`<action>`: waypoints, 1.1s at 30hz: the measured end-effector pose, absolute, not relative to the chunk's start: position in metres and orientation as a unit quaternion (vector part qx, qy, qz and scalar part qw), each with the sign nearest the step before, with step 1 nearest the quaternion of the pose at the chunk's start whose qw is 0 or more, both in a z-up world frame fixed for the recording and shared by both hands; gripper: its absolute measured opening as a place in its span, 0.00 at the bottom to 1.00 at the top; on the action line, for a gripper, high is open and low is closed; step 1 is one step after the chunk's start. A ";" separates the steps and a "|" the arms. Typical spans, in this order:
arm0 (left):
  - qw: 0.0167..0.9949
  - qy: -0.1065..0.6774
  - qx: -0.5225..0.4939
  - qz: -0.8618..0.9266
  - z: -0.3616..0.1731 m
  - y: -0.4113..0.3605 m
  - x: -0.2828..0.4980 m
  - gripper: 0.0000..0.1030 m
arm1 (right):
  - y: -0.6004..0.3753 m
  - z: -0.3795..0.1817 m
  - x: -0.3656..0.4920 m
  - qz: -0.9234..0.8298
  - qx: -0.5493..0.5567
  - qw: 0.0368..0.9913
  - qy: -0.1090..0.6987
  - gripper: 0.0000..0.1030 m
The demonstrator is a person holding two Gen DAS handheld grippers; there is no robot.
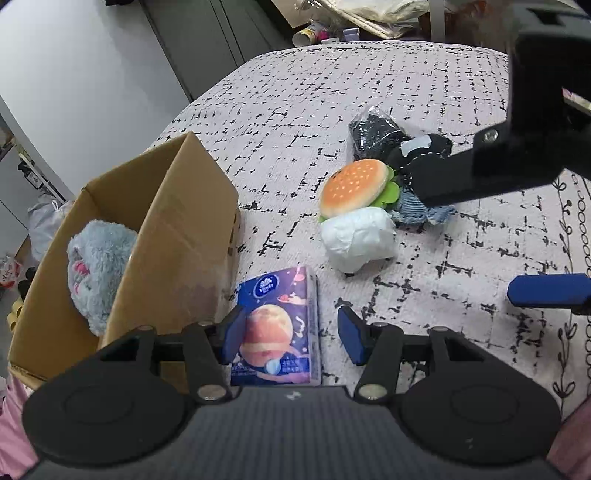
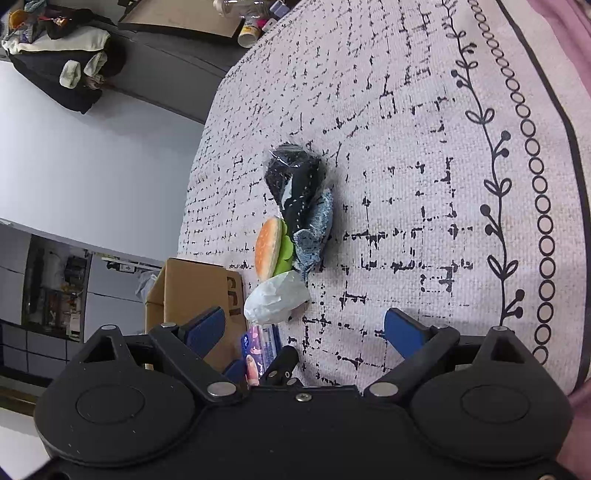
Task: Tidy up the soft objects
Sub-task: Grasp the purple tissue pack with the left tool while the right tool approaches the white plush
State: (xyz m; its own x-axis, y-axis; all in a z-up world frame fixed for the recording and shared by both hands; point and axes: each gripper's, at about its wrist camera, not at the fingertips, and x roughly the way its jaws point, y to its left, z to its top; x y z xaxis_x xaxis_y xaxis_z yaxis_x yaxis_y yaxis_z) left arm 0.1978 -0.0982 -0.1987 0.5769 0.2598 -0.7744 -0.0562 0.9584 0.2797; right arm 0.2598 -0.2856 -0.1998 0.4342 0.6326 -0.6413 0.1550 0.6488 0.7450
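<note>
A cardboard box (image 1: 177, 236) stands on the patterned cloth at the left, with a grey plush toy (image 1: 96, 266) inside. A purple tissue pack (image 1: 280, 325) lies beside the box, between the blue pads of my open left gripper (image 1: 291, 336), not squeezed. A plush burger (image 1: 354, 186), a white soft bundle (image 1: 356, 240), a black bagged item (image 1: 373, 129) and denim cloth (image 1: 413, 210) lie in a pile at the centre. My right gripper (image 2: 304, 330) is open and empty, above the cloth near the pile; the burger (image 2: 267, 249) and white bundle (image 2: 277, 297) lie ahead of it.
The cloth-covered surface (image 1: 406, 81) ends at the far edge, with clutter and a paper cup (image 1: 306, 35) beyond. The right gripper's body (image 1: 517, 158) hangs over the pile in the left wrist view. A dark cabinet with clothes (image 2: 74, 62) stands off the surface.
</note>
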 end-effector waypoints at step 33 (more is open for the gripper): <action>0.910 0.400 -0.090 0.053 -0.144 -0.041 0.200 0.19 | -0.233 -0.213 0.290 0.188 0.339 0.780 0.492 0.58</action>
State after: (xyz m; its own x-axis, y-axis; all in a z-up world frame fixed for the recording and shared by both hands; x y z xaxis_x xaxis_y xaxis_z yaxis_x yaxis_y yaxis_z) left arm 0.1995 -0.0410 -0.1442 0.6742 0.0244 -0.7381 -0.1692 0.9780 -0.1222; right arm 0.2902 -0.2332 -0.2130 0.4461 0.6265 -0.6391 0.0404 0.6993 0.7137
